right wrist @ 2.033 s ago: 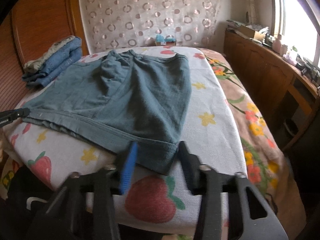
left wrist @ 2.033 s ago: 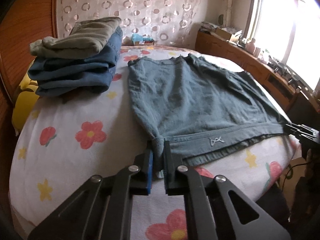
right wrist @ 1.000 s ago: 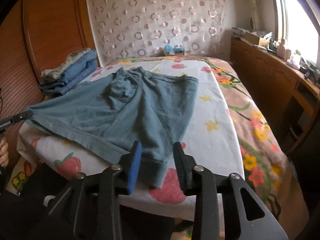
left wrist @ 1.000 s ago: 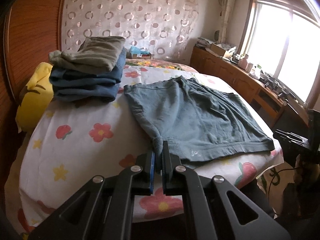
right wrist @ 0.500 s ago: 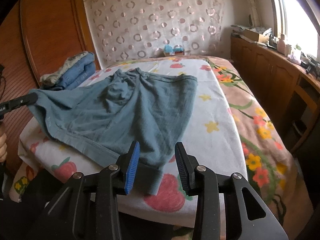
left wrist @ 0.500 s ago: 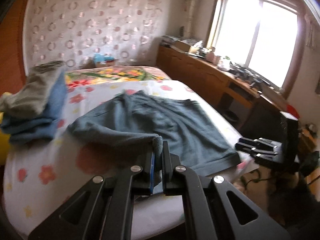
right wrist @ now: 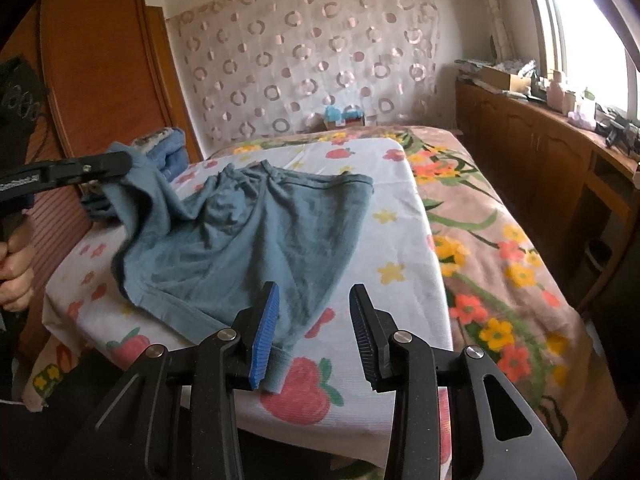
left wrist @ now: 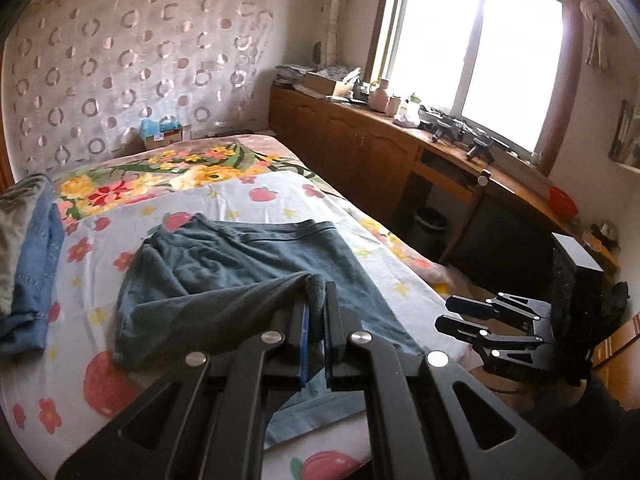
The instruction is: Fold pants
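Observation:
Grey-blue shorts (left wrist: 240, 264) lie on the flowered bed sheet (left wrist: 248, 196). My left gripper (left wrist: 316, 304) is shut on one corner of the waistband and holds it up off the bed, so the cloth drapes in a fold over the rest. In the right wrist view that left gripper (right wrist: 120, 164) is at the left, with the shorts (right wrist: 256, 240) hanging from it. My right gripper (right wrist: 314, 300) is open just above the near right corner of the shorts, which lies beside its blue pad, not pinched. The right gripper (left wrist: 456, 315) also shows beyond the bed's edge.
A stack of folded clothes (left wrist: 28, 248) sits at the bed's left side, against a wooden panel (right wrist: 100, 80). A wooden cabinet (left wrist: 360, 140) with clutter runs under the window on the right. A waste bin (left wrist: 430, 220) stands on the floor. A hand (right wrist: 16, 268) grips the left handle.
My left gripper has lifted the shorts' corner off the bed and carried it up and across towards the right. My right gripper has stayed open near the other corner.

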